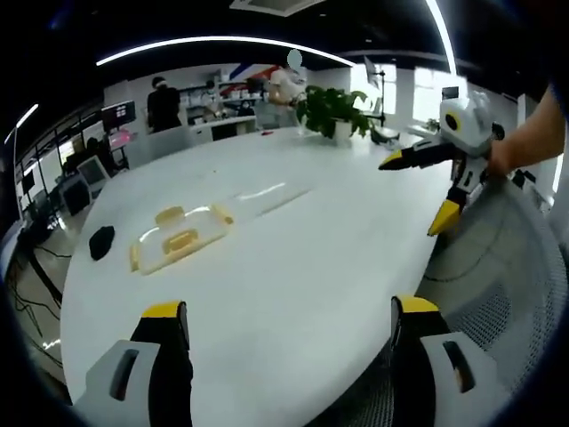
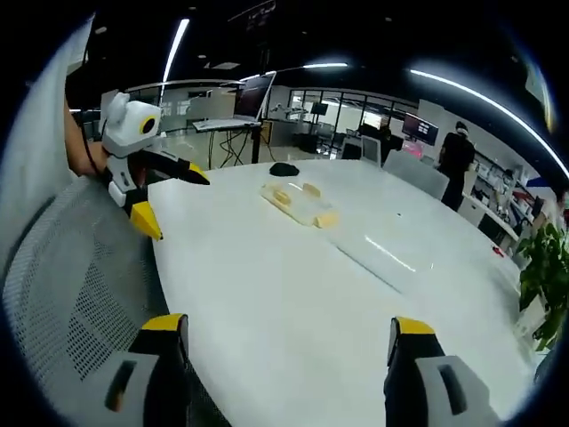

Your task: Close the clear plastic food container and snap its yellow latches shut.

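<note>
Here the container (image 1: 178, 237) lies flat on the table (image 1: 293, 258), lid on, apparently empty; left gripper (image 1: 289, 325) and right gripper (image 2: 289, 342) hover well off, jaws apart.

Dim office lit by ceiling light strips (image 1: 213, 40), pale glare streak on the white table (image 1: 267, 190) ahead of the jaws, strong fisheye bending at edges, soft background blur

Container (image 1: 178, 238) latches too small (closure unclear)
</note>
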Tool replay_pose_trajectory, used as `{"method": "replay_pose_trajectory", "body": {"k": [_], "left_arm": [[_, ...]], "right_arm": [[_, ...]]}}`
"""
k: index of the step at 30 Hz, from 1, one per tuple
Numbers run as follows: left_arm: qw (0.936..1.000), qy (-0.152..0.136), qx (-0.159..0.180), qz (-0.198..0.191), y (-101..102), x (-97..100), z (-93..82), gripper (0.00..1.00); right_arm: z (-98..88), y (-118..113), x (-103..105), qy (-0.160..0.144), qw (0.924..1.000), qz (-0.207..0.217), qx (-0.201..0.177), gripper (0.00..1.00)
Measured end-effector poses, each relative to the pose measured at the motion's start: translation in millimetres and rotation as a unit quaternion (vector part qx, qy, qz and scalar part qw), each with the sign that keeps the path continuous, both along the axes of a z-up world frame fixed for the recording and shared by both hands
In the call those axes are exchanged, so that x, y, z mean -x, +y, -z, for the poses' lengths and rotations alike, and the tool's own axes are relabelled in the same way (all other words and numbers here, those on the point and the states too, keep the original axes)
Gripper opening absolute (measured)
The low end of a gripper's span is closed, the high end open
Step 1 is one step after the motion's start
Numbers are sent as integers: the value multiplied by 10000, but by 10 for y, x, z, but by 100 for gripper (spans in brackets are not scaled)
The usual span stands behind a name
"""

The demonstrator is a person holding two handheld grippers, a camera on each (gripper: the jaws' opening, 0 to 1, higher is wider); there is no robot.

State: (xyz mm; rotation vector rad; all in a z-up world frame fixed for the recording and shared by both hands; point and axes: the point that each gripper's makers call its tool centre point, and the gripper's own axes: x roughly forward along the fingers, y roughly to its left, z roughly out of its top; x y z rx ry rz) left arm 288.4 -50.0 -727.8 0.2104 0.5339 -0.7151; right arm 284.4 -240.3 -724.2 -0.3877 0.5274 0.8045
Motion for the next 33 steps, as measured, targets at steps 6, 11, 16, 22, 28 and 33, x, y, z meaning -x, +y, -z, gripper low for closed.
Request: {"method": "replay_pose_trajectory", "body": {"k": [6,11,16,22,28,33], "left_arm": [[10000,-22,33,-53,16,-11,-8,92],[10000,-28,50,12,-13,-6,-16,93],[10000,22,27,13,-10,-13,-3,92],[10000,62,10,54,-24,-3,20,92],[9999,109,16,40,-23,-3,29,92],[9999,113,18,46,-25,-5,32,92]], "right_arm": [[2,27,15,13,10000,-40,-18,93],[-14,21,5,20,10000,-16,-96,94],[-38,45,-5,-24,9999,-58,-141,94],[-47,43,-6,-21,9999,-59,-159,94],[-71,29,-27,-44,9997,-17,-230,93],[-55,25,-28,-39,9998,-30,-198,93]]}}
